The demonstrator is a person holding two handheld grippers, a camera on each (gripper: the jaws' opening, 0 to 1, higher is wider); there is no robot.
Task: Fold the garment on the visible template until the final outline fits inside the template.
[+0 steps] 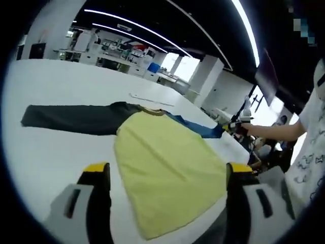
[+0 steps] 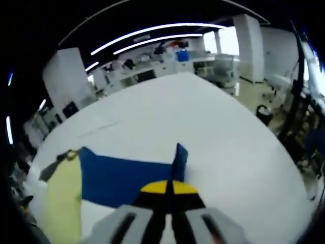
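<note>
Blue sleeve (image 2: pixel 127 178) edge pinched by right gripper (image 2: pixel 169 190); table (image 2: pixel 213 127) beyond.

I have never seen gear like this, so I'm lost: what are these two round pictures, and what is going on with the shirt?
No robot: a person holds a two-jaw gripper in each hand, each with a fisheye camera looking along its jaws. In the left gripper view, the left gripper hangs open above a yellow-bodied shirt lying flat on a white table, with a dark sleeve spread out. The right gripper is shut on the blue sleeve, pinching its end; the left gripper view shows it too, in the person's outstretched hand.
</note>
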